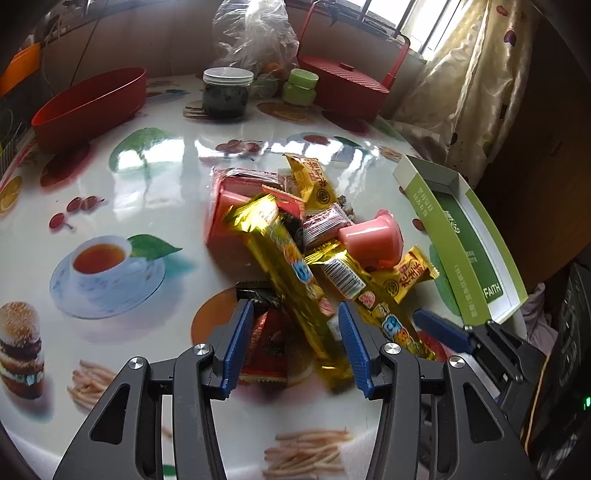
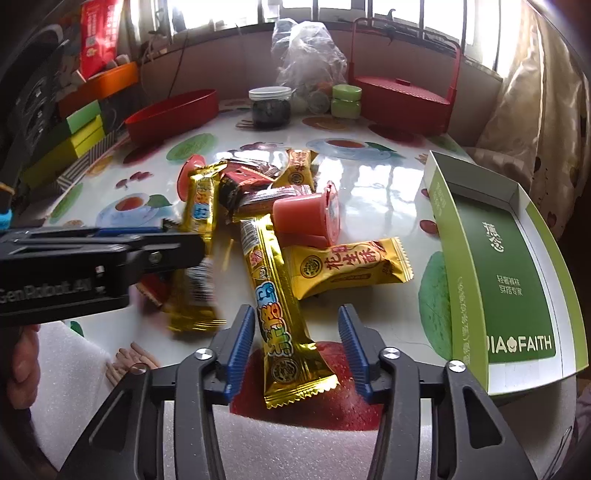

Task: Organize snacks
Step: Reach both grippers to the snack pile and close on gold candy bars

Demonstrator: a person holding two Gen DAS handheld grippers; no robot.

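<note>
A heap of snacks lies on the printed table (image 1: 155, 192): gold bars, gold peanut candy packets (image 2: 347, 269), dark and red wrappers, and a pink jelly cup (image 1: 373, 236) (image 2: 303, 214) on its side. My left gripper (image 1: 295, 328) is open around a blurred long gold bar (image 1: 291, 266); the bar lies against the right pad, with a gap at the left pad. My right gripper (image 2: 297, 325) is open astride a second gold bar (image 2: 280, 302), with gaps on both sides. An open green box (image 1: 476, 236) (image 2: 506, 258) sits at the table's right edge.
At the back stand a red oval bowl (image 1: 88, 107) (image 2: 173, 110), a dark jar (image 1: 225, 92), a small green jar (image 1: 301, 86), a red lidded basket (image 1: 347, 85) and a plastic bag (image 1: 255, 33). A curtain hangs to the right. Coloured boxes (image 2: 81, 136) stack at the left.
</note>
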